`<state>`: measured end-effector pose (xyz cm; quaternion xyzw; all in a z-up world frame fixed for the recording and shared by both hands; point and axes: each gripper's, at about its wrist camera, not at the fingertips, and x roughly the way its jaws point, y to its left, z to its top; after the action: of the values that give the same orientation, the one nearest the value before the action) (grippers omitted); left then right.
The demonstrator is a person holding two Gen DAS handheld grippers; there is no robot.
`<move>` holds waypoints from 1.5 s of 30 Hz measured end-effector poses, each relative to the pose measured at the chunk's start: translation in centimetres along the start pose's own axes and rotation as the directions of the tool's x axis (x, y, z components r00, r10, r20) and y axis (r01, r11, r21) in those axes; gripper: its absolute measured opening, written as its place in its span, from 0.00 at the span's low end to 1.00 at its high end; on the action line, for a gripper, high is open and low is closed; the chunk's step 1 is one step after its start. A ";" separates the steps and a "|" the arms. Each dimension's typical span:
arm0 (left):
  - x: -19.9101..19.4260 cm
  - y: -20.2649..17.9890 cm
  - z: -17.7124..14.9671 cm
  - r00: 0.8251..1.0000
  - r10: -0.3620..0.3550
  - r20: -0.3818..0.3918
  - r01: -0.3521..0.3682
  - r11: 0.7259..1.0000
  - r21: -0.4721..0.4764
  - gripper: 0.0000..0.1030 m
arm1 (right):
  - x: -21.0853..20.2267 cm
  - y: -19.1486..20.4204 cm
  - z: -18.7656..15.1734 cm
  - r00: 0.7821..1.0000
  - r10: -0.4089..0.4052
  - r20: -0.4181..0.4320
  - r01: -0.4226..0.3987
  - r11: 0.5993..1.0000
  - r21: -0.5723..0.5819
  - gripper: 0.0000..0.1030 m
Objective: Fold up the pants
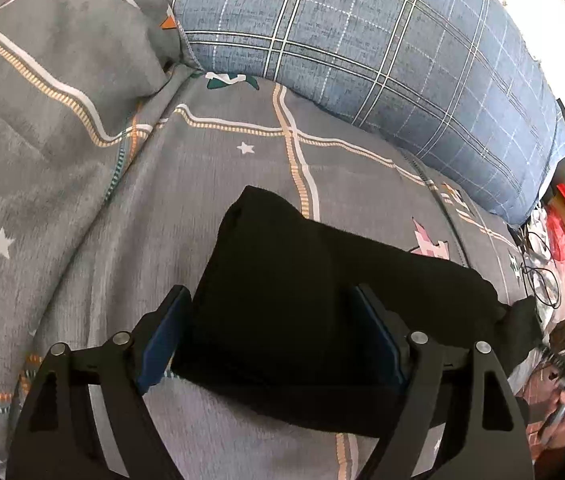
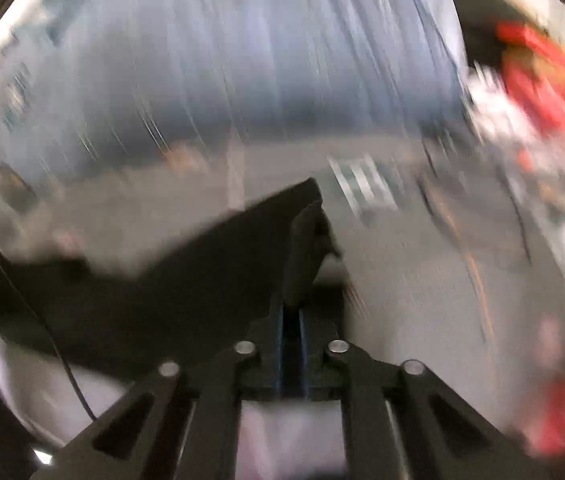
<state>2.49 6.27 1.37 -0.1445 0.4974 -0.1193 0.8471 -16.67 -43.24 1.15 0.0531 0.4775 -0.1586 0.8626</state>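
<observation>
Now right hand-held gripper pinching pants

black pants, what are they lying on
The black pants lie on a grey bedsheet printed with stars and stripes. A blue plaid quilt is bunched behind them. What the sheet shows beneath the pants is covered.

Black gripper frames, silver screws, blue-padded jaws.
</observation>
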 end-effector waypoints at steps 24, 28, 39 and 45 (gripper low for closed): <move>-1.0 1.0 -0.1 1.000 0.006 0.028 -0.006 1.000 0.007 0.80 | 3.9 22.2 5.2 0.872 0.489 -0.024 -0.475 0.833 -0.282 0.09; -1.9 0.6 -0.1 0.998 -0.013 0.065 0.011 1.000 0.029 0.80 | 1.1 21.1 6.4 0.857 0.508 0.091 -0.460 0.832 -0.311 0.08; -0.8 1.6 -1.0 0.998 0.055 -0.004 -0.055 0.998 0.026 0.80 | 4.3 22.3 5.6 0.922 0.377 0.091 -0.339 0.898 -0.282 0.20; -3.5 -0.2 1.3 0.991 0.079 0.111 -0.086 0.995 0.060 0.80 | -0.1 19.4 5.4 0.891 0.422 0.170 -0.380 0.896 -0.230 0.35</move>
<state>1.99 7.42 4.86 -0.1028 0.4519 -0.0922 0.8813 -6.08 -26.23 2.94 0.0507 0.3728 0.0651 0.9242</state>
